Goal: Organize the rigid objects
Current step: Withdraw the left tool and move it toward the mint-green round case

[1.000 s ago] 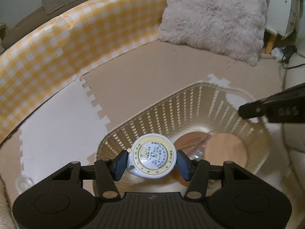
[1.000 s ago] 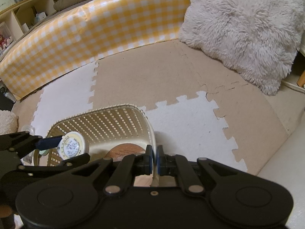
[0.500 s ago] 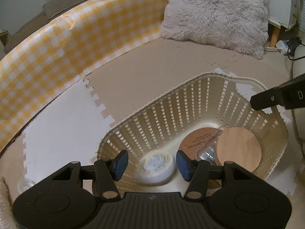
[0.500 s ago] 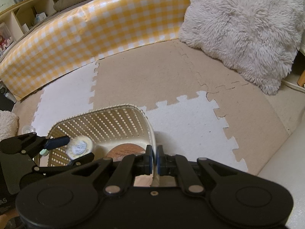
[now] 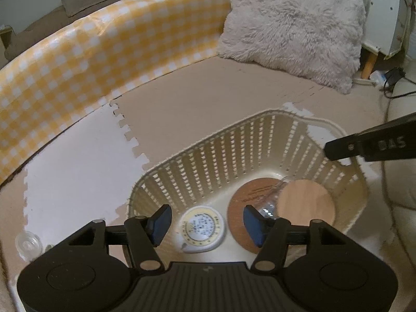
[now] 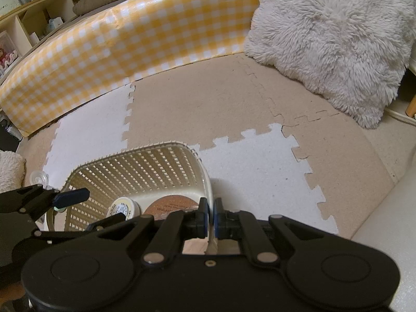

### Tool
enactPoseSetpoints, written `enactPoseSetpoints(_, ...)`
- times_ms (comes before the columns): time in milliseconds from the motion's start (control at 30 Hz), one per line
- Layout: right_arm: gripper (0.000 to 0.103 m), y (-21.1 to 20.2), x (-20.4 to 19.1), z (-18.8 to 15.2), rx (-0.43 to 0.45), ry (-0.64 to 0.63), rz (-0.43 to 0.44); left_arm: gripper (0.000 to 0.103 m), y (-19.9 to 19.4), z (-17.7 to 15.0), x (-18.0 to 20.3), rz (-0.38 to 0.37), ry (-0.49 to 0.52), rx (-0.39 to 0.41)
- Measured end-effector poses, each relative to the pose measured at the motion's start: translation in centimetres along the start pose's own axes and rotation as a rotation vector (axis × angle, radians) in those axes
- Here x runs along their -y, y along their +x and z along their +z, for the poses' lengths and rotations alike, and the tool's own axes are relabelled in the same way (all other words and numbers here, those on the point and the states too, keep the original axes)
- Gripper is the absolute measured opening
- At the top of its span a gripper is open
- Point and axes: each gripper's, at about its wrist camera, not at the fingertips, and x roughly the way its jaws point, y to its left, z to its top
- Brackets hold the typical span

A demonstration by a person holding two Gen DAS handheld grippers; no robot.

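Observation:
A cream slatted basket (image 5: 260,140) (image 6: 135,166) stands on the foam mat. A round white tape measure with a yellow dial (image 5: 202,228) (image 6: 122,206) lies flat on its floor, beside a dark cork coaster (image 5: 241,208) and a light wooden disc (image 5: 306,205), with a clear item between them. My left gripper (image 5: 205,225) is open and empty just above the tape measure. My right gripper (image 6: 211,215) is shut on the basket's right rim (image 6: 208,182).
A small clear cup (image 5: 27,244) (image 6: 39,178) lies on the mat left of the basket. A yellow checked bumper (image 5: 91,52) curves along the back. A fluffy grey cushion (image 5: 293,26) (image 6: 330,39) leans at the back right. Cables (image 5: 390,78) lie far right.
My left gripper opened and let go of the tape measure, which dropped into the basket and now lies dial up. The left gripper then rose slightly. The right gripper kept hold of the rim.

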Motion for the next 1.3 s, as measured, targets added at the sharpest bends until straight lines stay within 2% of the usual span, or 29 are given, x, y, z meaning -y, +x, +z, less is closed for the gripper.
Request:
enactPoseSetpoints(167, 0.005, 0.0, 0.1, 0.0, 0.000, 0.003, 0.003, 0.067, -1.3, 0.1, 0.4, -0.029, -0.003, 0.016)
enactPoseSetpoints(533, 0.005, 0.0, 0.1, 0.0, 0.000, 0.003, 0.002, 0.069, -4.7, -0.6, 1.1, -0.054, -0.008, 0.034)
enactPoseSetpoints(600, 0.005, 0.0, 0.1, 0.0, 0.000, 0.003, 0.002, 0.073, -5.4, -1.0, 1.2, -0.056, -0.013, 0.045)
enactPoseSetpoints(667, 0.005, 0.0, 0.1, 0.0, 0.000, 0.002, 0.001, 0.083, -5.9, -1.3, 1.0, -0.058, -0.018, 0.058)
enactPoseSetpoints(767, 0.005, 0.0, 0.1, 0.0, 0.001, 0.001, 0.000, 0.087, -6.7, -1.8, 0.8, -0.049, -0.026, 0.071)
enactPoseSetpoints(967, 0.005, 0.0, 0.1, 0.0, 0.000, 0.002, 0.001, 0.103, -8.9, -3.1, -0.8, -0.068, -0.102, 0.108)
enactPoseSetpoints(1100, 0.005, 0.0, 0.0, 0.0, 0.000, 0.001, -0.001, 0.103, -10.4, -4.2, -2.1, -0.068, -0.142, 0.132)
enactPoseSetpoints(1300, 0.005, 0.0, 0.0, 0.0, -0.004, 0.000, -0.003, 0.103, -10.5, -6.5, -5.2, -0.088, -0.280, 0.130)
